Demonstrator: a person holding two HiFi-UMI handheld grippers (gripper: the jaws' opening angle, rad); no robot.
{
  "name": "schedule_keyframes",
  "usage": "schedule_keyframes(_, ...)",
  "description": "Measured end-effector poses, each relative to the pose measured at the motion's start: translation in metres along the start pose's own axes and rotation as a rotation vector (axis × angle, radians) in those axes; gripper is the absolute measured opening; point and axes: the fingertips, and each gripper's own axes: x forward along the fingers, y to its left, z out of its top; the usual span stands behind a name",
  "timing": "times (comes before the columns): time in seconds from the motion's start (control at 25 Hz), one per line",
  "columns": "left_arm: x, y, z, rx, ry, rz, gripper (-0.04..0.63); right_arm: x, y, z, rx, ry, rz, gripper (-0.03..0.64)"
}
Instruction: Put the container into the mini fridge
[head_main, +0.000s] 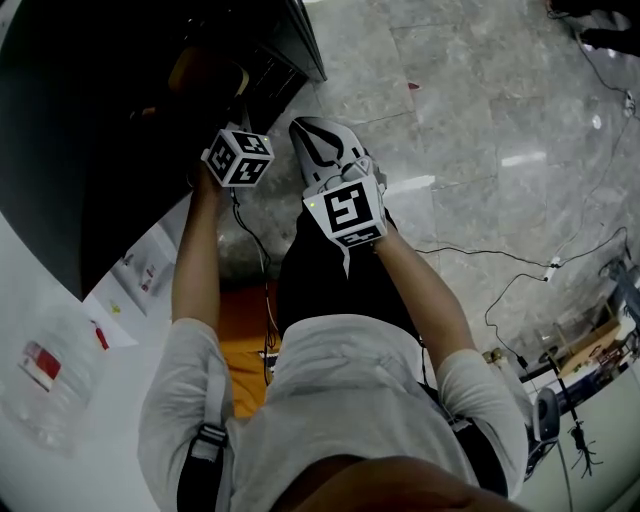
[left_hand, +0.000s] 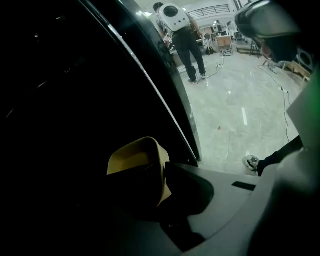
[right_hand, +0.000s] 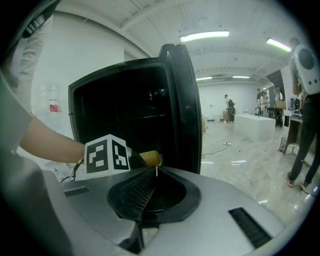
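— Two tongs: what does each one do?
— The left tongs (left_hand: 162, 174) grip the yellow container (left_hand: 135, 152) in the dark opening of the mini fridge (right_hand: 132, 100). The right tongs (right_hand: 155, 172) are closed on nothing.

No word, brand or number can be read anywhere. The left cube (head_main: 238, 156) on the left claw (left_hand: 159, 175) and the right cube (head_main: 350, 212) on the right claw (right_hand: 154, 172) bear only black-and-white square patterns. Left of the left claw, sheets (head_main: 140, 275) on the white table (head_main: 60, 330) carry print and a red label (head_main: 42, 364), both too small to read. A red-and-white wall notice (right_hand: 55, 106), left of the right claw, is blurred.
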Motion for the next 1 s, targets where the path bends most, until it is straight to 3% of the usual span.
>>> schedule_keyframes(0.52,0.038,0.017,-0.017,0.045,0.023,-0.001,0.041,0.005,-0.006,-0.006,0.024,0.027,-0.039,0.04)
schedule_keyframes(0.92,0.051,0.017,-0.019,0.124,0.038,0.006,0.044,0.01,-0.013,-0.004,0.038,0.036,-0.074,0.04)
schedule_keyframes(1.0,0.053,0.017,-0.02,0.128,0.039,-0.001,0.079,0.012,-0.013,-0.004,0.04,0.045,-0.087,0.04)
